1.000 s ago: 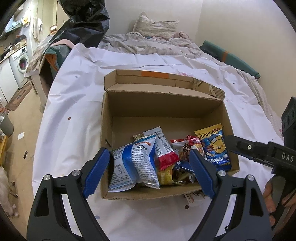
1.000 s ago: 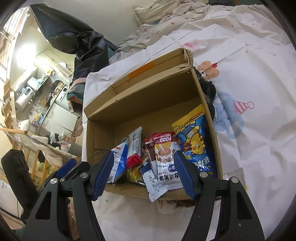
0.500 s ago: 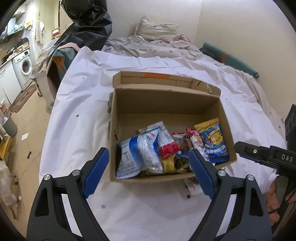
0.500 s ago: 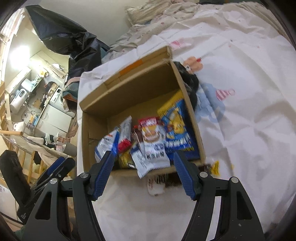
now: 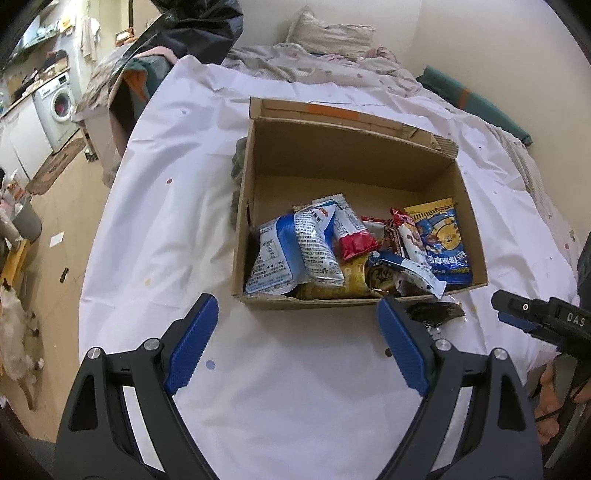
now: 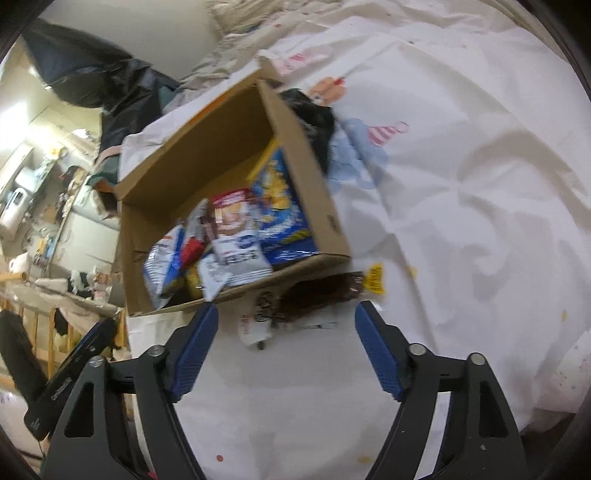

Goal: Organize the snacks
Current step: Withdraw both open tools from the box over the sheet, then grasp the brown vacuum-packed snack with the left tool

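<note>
An open cardboard box (image 5: 332, 301) stands on the white sheet with several snack packets piled at its near end: a blue-and-white bag (image 5: 291, 251), a red-ended bar (image 5: 354, 243), a yellow-and-blue bag (image 5: 443, 240). A dark brown packet (image 6: 317, 295) with a yellow end lies on the sheet outside the box's front wall (image 6: 258, 288), beside a white wrapper (image 6: 258, 321). My left gripper (image 5: 297, 317) hovers open and empty in front of the box. My right gripper (image 6: 286, 314) has its jaws opening, just short of the brown packet, with nothing pressed between them.
The sheet (image 5: 295, 387) covers a bed with a pillow (image 5: 332, 33) at the far end. A black bag (image 5: 199, 26) stands at the back left. A dark lump (image 6: 314, 122) lies against the box's right side. The bed edge drops to the floor on the left, where an animal (image 5: 18, 339) lies.
Both grippers have drawn back from the box, which now looks smaller. The brown packet on the sheet has come into view. The right jaws have spread wider.
</note>
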{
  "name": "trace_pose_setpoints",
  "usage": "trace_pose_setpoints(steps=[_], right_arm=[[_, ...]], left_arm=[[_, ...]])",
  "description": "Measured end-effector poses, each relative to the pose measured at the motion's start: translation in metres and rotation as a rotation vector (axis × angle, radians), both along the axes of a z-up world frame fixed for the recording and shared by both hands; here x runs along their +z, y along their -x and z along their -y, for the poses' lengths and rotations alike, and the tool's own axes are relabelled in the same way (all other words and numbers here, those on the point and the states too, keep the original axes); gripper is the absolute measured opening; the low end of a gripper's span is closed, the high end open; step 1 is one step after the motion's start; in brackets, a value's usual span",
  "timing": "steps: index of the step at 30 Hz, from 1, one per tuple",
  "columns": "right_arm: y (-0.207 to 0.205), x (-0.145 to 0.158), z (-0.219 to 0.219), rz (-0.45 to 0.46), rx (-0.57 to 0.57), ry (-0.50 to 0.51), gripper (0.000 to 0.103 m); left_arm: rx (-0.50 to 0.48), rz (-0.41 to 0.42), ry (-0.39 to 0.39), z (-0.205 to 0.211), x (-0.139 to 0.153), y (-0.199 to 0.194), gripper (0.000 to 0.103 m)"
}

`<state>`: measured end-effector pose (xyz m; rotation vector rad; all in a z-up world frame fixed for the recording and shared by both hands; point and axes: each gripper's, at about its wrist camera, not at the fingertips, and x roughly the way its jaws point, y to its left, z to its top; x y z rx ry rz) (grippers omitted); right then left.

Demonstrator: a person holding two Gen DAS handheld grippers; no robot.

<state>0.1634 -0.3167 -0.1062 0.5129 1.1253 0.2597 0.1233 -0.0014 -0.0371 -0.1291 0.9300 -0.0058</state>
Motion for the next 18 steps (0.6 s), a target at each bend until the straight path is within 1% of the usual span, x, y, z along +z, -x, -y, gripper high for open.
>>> trace_pose_setpoints(steps=[2,6,8,9,12,15,18], right_arm=[[-0.004,-0.008,0.000,-0.032,-0.016,0.021,0.083],[-0.018,-0.030,-0.009,-0.109,-0.014,0.105,0.088],[-0.027,-0.041,-0.011,-0.134,-0.020,0.131,0.088],[-0.033,-0.045,-0.013,-0.146,-0.020,0.160,0.088],[-0.047,-0.055,-0.022,-0.139,-0.005,0.245,0.088],[-0.058,-0.075,-0.037,-0.164,0.033,0.329,0.089],[-0.063,-0.080,-0.052,-0.135,0.086,0.396,0.092]], left_arm=[[0.004,-0.005,0.007,-0.001,-0.001,-0.002,0.086],[0.008,-0.020,0.024,-0.002,-0.003,-0.005,0.086],[0.009,-0.032,0.032,-0.002,-0.006,-0.006,0.086],[0.010,-0.037,0.035,-0.002,-0.007,-0.006,0.086],[0.011,-0.042,0.047,-0.001,-0.007,-0.009,0.086],[0.013,-0.037,0.052,-0.002,-0.006,-0.010,0.086],[0.016,-0.044,0.057,-0.004,-0.008,-0.012,0.086]])
